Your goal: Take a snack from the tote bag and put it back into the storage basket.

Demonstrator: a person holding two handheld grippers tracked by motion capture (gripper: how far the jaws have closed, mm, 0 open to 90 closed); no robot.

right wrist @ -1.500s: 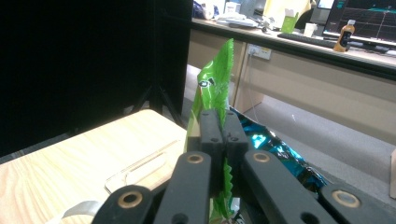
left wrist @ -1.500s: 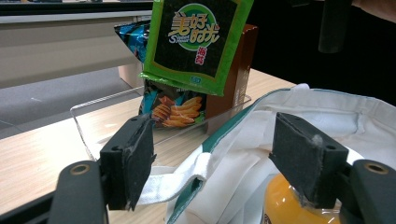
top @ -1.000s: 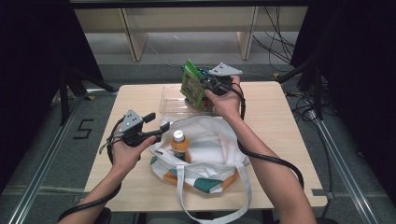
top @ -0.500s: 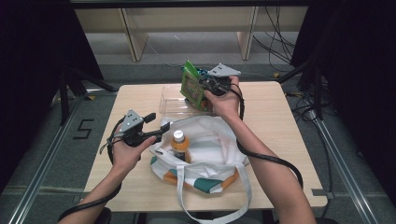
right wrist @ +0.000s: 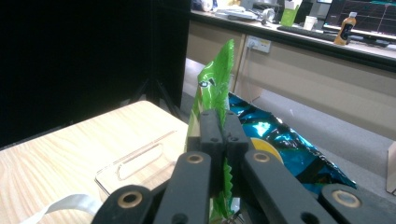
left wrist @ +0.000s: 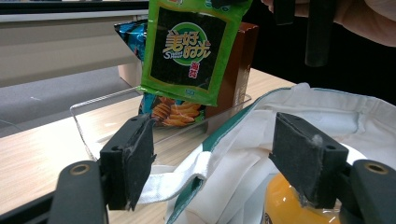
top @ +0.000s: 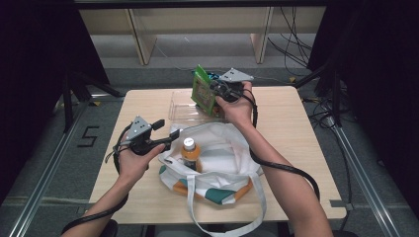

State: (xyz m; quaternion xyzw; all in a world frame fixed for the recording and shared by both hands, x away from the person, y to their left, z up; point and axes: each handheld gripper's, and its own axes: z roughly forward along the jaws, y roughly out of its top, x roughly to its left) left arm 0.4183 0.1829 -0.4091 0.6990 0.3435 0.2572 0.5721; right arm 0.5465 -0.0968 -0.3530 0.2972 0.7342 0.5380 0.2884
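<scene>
My right gripper (top: 213, 92) is shut on the top edge of a green snack packet (top: 202, 91), which hangs upright above the clear plastic tray (top: 180, 106) at the table's far side. In the right gripper view the jaws (right wrist: 219, 135) pinch the packet (right wrist: 212, 88). The left gripper (top: 165, 133) is open at the left rim of a white tote bag (top: 222, 158). The bag's rim and strap lie between its pads (left wrist: 130, 163), untouched. An orange bottle (top: 189, 152) with a white cap stands inside the bag.
A blue crisp packet (left wrist: 130, 35) and a brown box (left wrist: 240, 70) stand in the clear tray (left wrist: 93, 121) behind the green packet (left wrist: 189, 46). The tote's long straps trail over the wooden table's (top: 296, 128) near edge. Bare tabletop lies left and right of the bag.
</scene>
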